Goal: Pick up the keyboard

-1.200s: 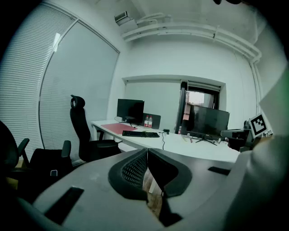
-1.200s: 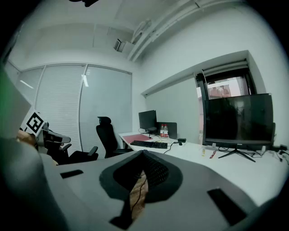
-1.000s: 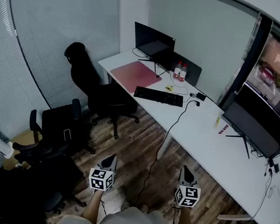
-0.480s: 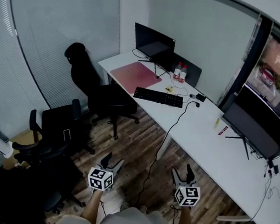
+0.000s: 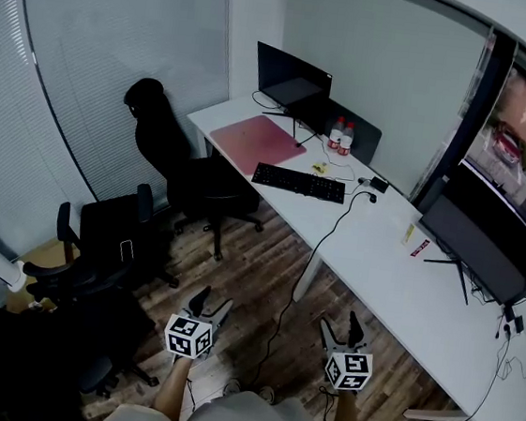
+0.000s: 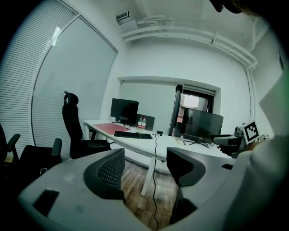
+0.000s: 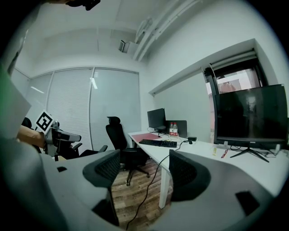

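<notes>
Desk (image 5: 380,256), white and long, runs along the wall at the right of the head view. Dark monitor (image 5: 481,244) stands toward its near end, and a second monitor (image 5: 292,76) at the far end. Black office chair (image 5: 169,161) stands just beside the far end. Pink mat (image 5: 255,144) lies flat on the far end. Keyboard (image 5: 298,182), black, lies on the desk just beside the mat. Left gripper (image 5: 213,303) and right gripper (image 5: 340,324) are low over the wood floor, well apart from the desk. Both have jaws spread wide with nothing between them. Two bottles (image 5: 340,136) stand behind the keyboard.
</notes>
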